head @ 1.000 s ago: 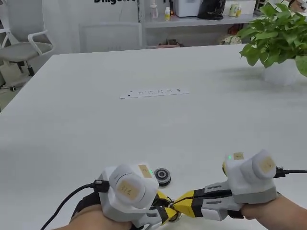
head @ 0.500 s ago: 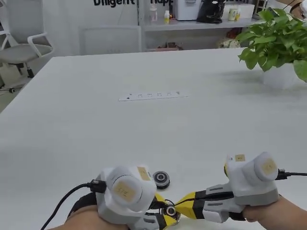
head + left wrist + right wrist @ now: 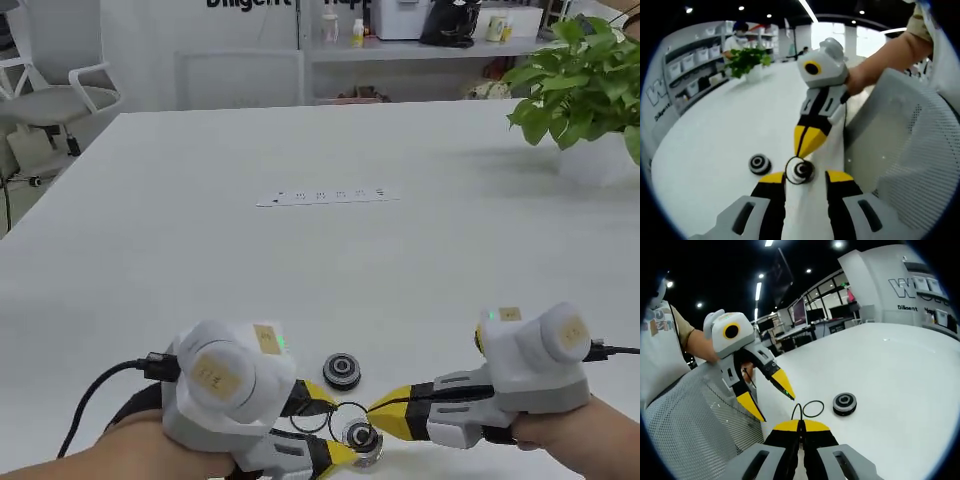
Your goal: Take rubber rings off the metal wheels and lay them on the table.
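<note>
Since half a second ago: rubber ring [image 3: 813, 408] off its metal wheel [image 3: 801, 170], now a loose loop. Right claw [image 3: 801, 424]: together, pinching the ring's near edge. Left claw [image 3: 805, 176]: apart, wheel between its tips; contact hard to make out. Second wheel [image 3: 342, 368]: ringed, on the counter [image 3: 330, 260] just beyond.
</note>
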Tool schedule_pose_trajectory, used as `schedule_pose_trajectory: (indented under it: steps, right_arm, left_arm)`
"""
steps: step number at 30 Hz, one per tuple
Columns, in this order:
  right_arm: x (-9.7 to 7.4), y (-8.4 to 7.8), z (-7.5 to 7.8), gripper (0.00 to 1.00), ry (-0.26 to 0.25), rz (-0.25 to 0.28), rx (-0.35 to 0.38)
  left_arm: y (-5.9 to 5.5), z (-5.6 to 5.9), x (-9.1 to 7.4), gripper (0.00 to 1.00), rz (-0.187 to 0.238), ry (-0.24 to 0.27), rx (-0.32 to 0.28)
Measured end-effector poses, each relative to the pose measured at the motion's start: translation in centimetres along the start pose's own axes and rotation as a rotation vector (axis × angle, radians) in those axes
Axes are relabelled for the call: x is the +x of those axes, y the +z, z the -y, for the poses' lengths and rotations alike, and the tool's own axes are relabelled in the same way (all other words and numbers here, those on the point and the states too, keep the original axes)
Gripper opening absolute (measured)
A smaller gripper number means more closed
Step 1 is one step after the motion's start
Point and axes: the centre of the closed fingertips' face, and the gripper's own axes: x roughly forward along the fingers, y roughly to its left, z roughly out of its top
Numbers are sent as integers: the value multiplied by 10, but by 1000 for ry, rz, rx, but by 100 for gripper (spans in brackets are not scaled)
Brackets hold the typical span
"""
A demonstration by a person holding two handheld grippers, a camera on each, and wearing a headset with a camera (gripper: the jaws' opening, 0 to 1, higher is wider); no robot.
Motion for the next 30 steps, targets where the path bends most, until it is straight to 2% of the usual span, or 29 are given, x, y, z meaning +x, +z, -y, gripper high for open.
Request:
schedule_pose_trajectory:
  steps: [3,17,21,30]
  right_arm:
    - [2,5,1,0,3,2,-2]
    - [23,21,6,0,28,-19,-30]
    - [30,21,10,0,32,-35,-39]
    - [44,18,11,0,51,-68,-36]
  left_arm:
    - [0,-6,-8,35,13,18,-13]
    - [-11,-25,-34,49,20,88,-54]
    - [-14,-29,-39,53,26,98,-81]
    - [-21,-35,-47,56,24,120,-100]
